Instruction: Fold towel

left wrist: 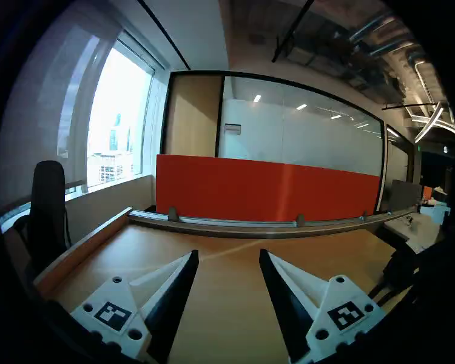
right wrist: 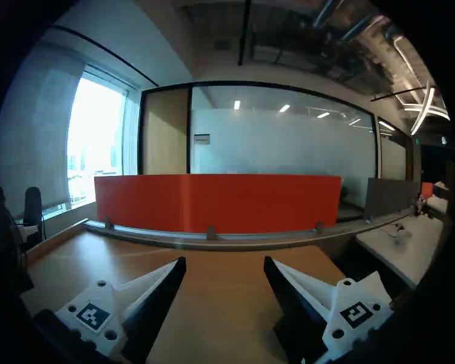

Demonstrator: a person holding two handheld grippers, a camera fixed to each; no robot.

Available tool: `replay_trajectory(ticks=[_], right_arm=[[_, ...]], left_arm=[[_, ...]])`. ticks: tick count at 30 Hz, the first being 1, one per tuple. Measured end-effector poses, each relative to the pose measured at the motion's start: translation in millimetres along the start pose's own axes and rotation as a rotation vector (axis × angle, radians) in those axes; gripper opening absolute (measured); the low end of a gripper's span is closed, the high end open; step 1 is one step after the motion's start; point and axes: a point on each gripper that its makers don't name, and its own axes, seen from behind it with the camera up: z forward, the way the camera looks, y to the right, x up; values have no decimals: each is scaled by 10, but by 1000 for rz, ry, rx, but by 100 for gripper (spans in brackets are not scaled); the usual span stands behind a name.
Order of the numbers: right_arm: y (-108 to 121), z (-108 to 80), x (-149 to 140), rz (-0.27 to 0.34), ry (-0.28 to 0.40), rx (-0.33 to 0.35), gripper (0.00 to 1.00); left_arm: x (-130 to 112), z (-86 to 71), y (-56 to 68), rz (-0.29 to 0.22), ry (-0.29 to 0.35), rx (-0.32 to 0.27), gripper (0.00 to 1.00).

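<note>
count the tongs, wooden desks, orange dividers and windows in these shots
tongs: 2, the left tongs and the right tongs, both open
wooden desk: 1
orange divider: 1
window: 1
total: 5

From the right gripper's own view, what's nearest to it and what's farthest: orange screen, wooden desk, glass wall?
1. Wooden desk, directly under the right gripper.
2. Orange screen, along the desk's far edge.
3. Glass wall, behind the screen.
</note>
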Motion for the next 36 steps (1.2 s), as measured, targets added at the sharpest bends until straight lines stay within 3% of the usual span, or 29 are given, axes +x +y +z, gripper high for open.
replay_trajectory(ticks=[14,20,29,36], right_arm=[[-40,-4,60,0,6,-31,99],[-26,-5,7,-13,18,-56,99],[-77,24,-219,14,11,-68,99],[-93,101,-316,14,8,-74,99]], left_arm=[[-216,-7,-119,47,12,34,73],[-433,4,-141,82,30,34,73],[-882,53,-190,107,31,42,73],[-1075,108,-240,129,57,59,73]])
